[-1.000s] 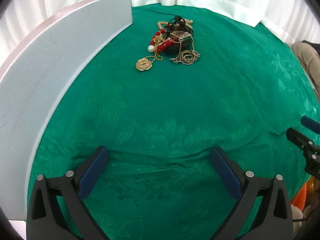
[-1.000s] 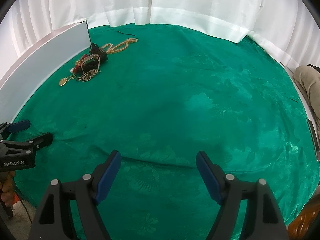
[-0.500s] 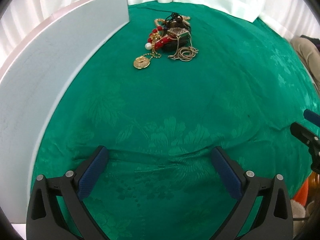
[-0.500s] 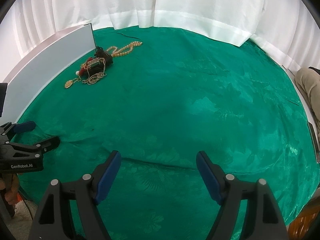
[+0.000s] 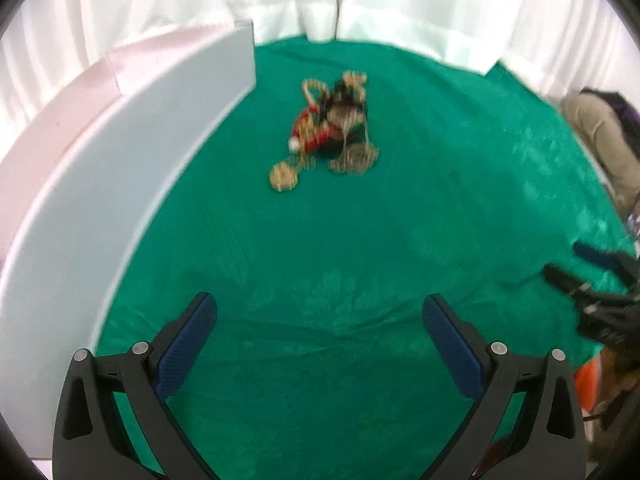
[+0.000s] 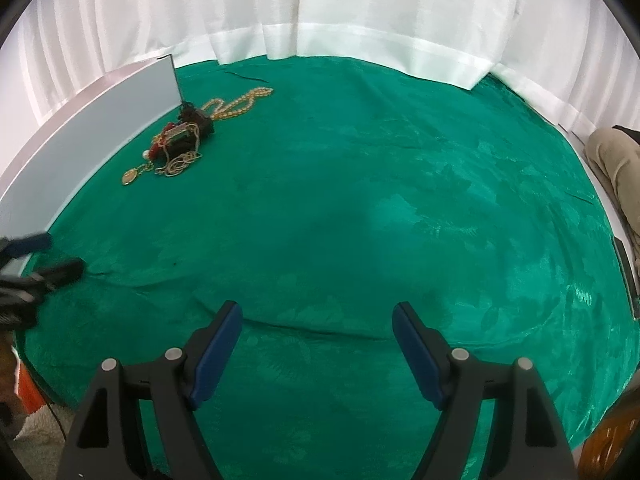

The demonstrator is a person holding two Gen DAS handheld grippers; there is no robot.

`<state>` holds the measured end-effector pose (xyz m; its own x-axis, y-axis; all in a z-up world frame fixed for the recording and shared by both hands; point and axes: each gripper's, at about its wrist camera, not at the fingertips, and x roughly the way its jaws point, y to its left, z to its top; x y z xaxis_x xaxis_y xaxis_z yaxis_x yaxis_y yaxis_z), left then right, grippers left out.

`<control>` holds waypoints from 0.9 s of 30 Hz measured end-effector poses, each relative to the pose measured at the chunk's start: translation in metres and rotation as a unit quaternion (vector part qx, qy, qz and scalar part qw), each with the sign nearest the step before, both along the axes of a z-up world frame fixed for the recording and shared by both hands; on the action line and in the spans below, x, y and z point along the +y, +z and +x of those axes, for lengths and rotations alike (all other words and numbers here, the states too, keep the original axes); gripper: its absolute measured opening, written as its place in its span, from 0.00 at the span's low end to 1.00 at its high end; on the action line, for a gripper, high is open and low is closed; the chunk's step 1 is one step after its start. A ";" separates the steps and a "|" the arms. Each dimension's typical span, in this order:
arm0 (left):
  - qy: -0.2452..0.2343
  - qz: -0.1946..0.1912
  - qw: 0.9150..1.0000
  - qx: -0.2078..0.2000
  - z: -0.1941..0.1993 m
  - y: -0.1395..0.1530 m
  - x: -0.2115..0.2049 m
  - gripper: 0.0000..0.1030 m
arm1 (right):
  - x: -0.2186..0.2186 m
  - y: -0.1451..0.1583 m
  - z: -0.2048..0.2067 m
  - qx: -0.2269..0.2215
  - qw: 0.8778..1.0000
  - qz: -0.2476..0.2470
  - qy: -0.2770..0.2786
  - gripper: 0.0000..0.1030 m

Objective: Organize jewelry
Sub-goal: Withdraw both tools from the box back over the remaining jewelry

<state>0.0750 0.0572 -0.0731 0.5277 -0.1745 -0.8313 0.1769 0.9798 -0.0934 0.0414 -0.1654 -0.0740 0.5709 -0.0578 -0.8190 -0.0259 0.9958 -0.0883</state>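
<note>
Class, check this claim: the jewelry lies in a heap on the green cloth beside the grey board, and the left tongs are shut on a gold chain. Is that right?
Not quite. The left tongs are open and hold nothing, as the left wrist view shows. The rest stands: the jewelry lies in a heap on the green cloth beside the grey board.

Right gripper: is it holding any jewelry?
No, the right gripper is open and empty, far from the jewelry pile on the green cloth.
</note>
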 end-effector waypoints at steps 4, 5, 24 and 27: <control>0.005 -0.045 0.999 0.004 0.012 0.022 0.018 0.99 | -0.006 -0.001 0.000 0.002 1.000 0.008 -0.005 0.77; 0.008 -0.057 0.998 0.005 0.016 0.026 0.024 0.99 | -0.007 0.001 -0.001 -0.001 1.000 0.010 -0.006 0.77; -0.053 -0.063 0.996 0.041 0.105 0.043 -0.012 0.99 | -0.023 0.000 -0.002 0.002 0.999 0.026 -0.023 0.77; -0.051 -0.054 0.996 0.048 0.116 0.035 -0.023 0.99 | -0.028 0.003 -0.004 -0.002 0.999 0.028 -0.027 0.77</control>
<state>0.1913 0.0347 -0.0377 0.4209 -0.3145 -0.8508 0.2605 0.9404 -0.2187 0.0378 -0.1934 -0.0710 0.5721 -0.0432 -0.8191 0.0283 0.9991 -0.0330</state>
